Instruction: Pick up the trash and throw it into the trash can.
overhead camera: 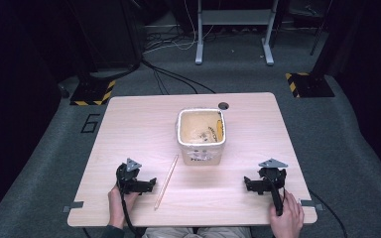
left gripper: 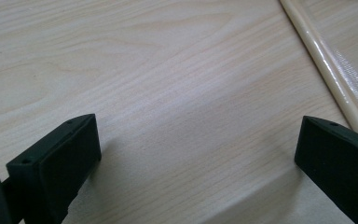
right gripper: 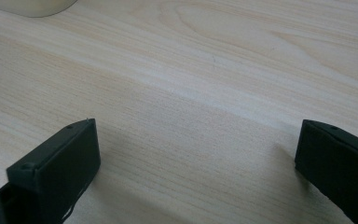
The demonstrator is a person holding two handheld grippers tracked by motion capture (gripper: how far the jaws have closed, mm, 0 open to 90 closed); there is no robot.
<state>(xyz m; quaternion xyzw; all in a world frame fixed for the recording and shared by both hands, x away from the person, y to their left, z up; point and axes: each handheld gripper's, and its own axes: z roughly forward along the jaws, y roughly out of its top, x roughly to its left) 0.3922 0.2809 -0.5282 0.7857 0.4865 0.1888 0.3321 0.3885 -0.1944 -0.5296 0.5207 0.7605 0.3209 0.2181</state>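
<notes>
Fingers (left gripper: 56, 163) of the left gripper (overhead camera: 144, 184) stand spread and empty; right gripper (overhead camera: 258, 184) likewise. Just right of the left fingers lies a pale thin stick (overhead camera: 166, 182), probably light, stiff, slippery: best pinched mid-length. Beyond sits a stained tub (overhead camera: 201, 148).

Cream tub (overhead camera: 201, 135) upright mid-table; chopsticks (overhead camera: 166, 181) flat, front-left.
</notes>
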